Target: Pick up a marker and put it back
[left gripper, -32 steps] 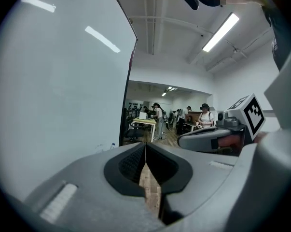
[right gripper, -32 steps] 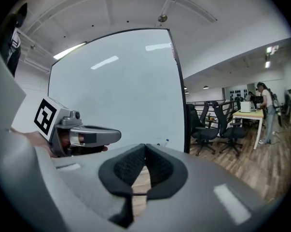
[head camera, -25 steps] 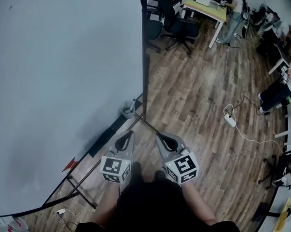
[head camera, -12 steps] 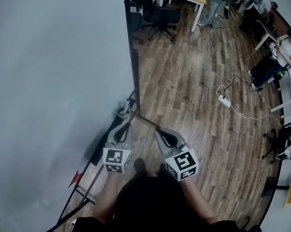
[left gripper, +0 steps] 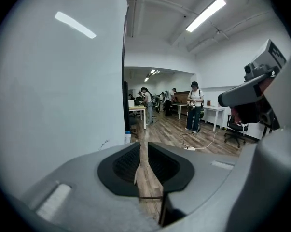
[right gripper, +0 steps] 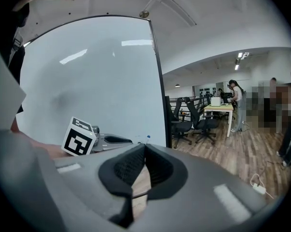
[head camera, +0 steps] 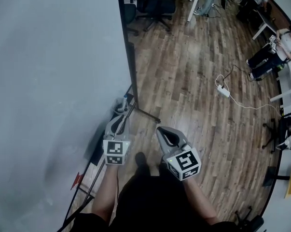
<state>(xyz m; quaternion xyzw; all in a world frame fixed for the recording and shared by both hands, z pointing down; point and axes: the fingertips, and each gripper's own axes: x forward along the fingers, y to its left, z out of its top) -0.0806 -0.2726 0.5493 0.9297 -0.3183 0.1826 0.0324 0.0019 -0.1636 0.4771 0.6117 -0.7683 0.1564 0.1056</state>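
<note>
Wood-plank floor (head camera: 193,71) runs through an open office, and one tall whiteboard (head camera: 48,81) fills my left. One dark ledge (head camera: 99,144) runs along its lower edge, with one small white bottle (head camera: 122,103) at the far end. I cannot pick out the marker from here. I judge it lies on that ledge, near my left hand.

My left tongs (head camera: 121,122) point toward the ledge, jaws a narrow slit that has just been widening, nothing between them — readied, I think, for the pick. My right tongs (head camera: 159,130) hang just beside them over the floor, jaws pressed together on nothing — kept out of the way, by my guess. Two tongs in all. Further right, one white power strip (head camera: 223,91) lies on the planks with its cable.
</note>
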